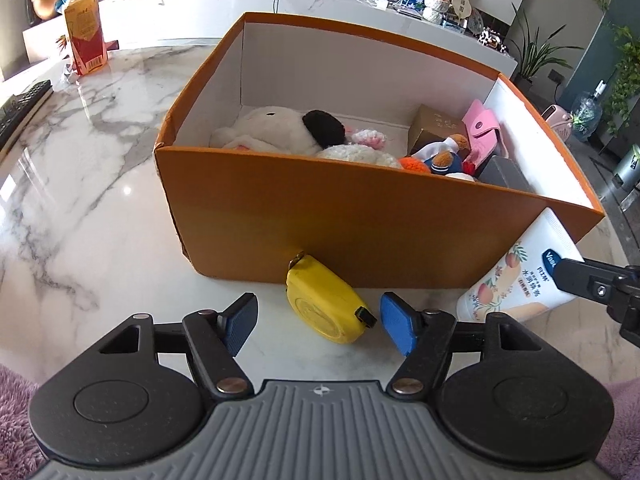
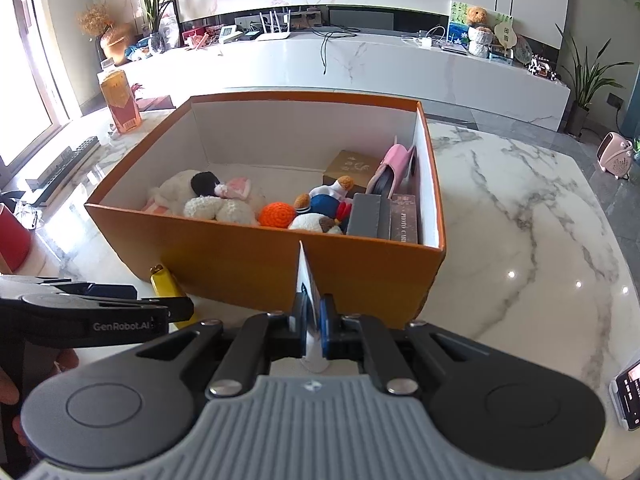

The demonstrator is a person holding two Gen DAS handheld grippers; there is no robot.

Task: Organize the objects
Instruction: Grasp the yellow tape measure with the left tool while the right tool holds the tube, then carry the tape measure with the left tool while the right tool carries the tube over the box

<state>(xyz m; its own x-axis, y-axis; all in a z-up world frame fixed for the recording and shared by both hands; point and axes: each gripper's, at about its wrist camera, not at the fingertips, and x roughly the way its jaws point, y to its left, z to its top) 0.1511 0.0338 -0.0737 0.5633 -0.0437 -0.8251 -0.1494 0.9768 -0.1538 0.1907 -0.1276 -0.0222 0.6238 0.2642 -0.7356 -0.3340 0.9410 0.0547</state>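
Bright daylight, tabletop [image 1: 80,184] glare, fisheye-warped edges.

The left gripper [image 1: 318,322] hangs low over the marble table [image 1: 80,184] with its blue pads [image 1: 240,326] spread wide, either side of a yellow tape measure [image 1: 326,304] that lies against the near wall of the orange box [image 1: 340,224]. Inside the box, a white plush dog [image 1: 276,128] fills the left end; a brown carton [image 1: 434,126], a pink pouch [image 1: 482,130] and a small blue-dressed bear [image 1: 442,158] crowd the right end. At the box's near right corner the right gripper [image 1: 600,288] pinches a white lotion tube [image 1: 520,276], tilted. An orange carton [image 1: 84,36] stands upright near the table's far left edge
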